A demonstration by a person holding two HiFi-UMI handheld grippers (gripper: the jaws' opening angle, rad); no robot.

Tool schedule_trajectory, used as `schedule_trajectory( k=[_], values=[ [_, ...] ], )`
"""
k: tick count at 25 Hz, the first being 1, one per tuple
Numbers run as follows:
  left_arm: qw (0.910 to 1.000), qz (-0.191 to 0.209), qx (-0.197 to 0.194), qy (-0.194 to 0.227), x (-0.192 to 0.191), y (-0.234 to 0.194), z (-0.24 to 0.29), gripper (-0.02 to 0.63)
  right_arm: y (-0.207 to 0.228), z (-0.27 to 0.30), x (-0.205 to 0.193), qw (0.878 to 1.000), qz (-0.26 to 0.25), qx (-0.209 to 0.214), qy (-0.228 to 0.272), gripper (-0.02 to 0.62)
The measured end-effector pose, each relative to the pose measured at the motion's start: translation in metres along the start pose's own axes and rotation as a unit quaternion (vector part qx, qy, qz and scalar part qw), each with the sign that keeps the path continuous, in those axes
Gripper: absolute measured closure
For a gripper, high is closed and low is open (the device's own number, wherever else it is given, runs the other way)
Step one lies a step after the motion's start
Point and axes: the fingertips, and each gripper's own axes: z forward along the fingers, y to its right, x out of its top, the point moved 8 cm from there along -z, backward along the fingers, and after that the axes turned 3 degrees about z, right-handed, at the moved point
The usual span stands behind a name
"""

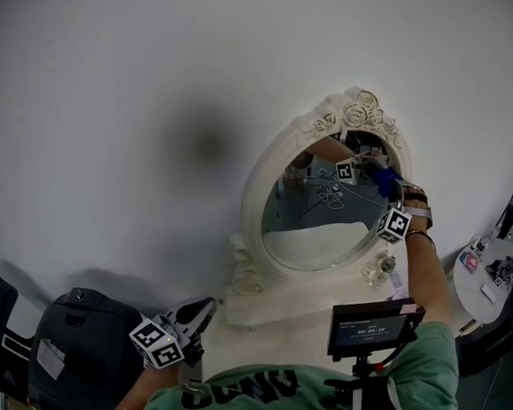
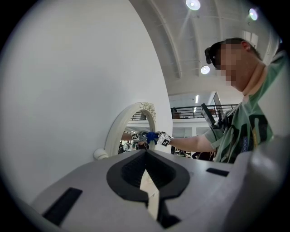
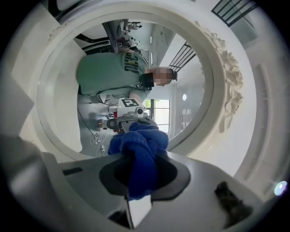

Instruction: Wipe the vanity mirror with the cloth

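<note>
- Two claws show, and the right claw (image 3: 138, 156) does the work. Its jaws pinch a bunched blue cloth (image 3: 139, 142) tight, so the cloth cannot slip while it rubs.
- A soft lump of cloth pokes out past the jaw tips. I think this is so only cloth, not hard plastic, meets the glass.
- From the head view, the cloth is at the upper right of the vanity mirror (image 1: 311, 224), just under the flowers on its white frame (image 1: 267, 158).
- The right claw's own copy in the glass sits right behind the cloth, so the cloth is at the glass or very close. I cannot tell if it truly touches.
- The person's right arm (image 1: 429, 273) reaches up from the lower right of the head view. It is stretched almost straight, so the claw can get to the top of the glass.
- The left claw (image 2: 146, 181) has its jaws pressed together with nothing between them.
- It hangs low at the lower left of the head view, close to the person's body, and points toward the mirror. I think it is just keeping out of the way.
- The mirror stands on a white table (image 1: 275, 334) against a white wall (image 1: 116, 107), facing the person.
- A small glass bottle (image 1: 382, 268) sits just beside the mirror's foot, under the reaching arm, so a low swing could bump it.
</note>
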Motion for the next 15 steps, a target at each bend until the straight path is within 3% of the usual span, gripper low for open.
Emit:
schedule_trajectory(
  k=[7,11,15],
  values=[
    [1.0000,0.002,0.002,0.005,0.003,0.001,-0.007,0.600,-0.001,-0.003,0.013,0.999,0.044,0.016,-0.008,0.525],
    [0.9999,-0.001,0.009,0.007,0.004,-0.001,-0.015,0.600,-0.006,-0.044,0.086,0.992,0.050,0.009,0.113,0.525],
    [0.9999,0.000,0.010,0.011,0.006,-0.001,-0.017,0.600,-0.009,-0.095,0.187,0.967,0.025,-0.002,0.255,0.525]
  ],
)
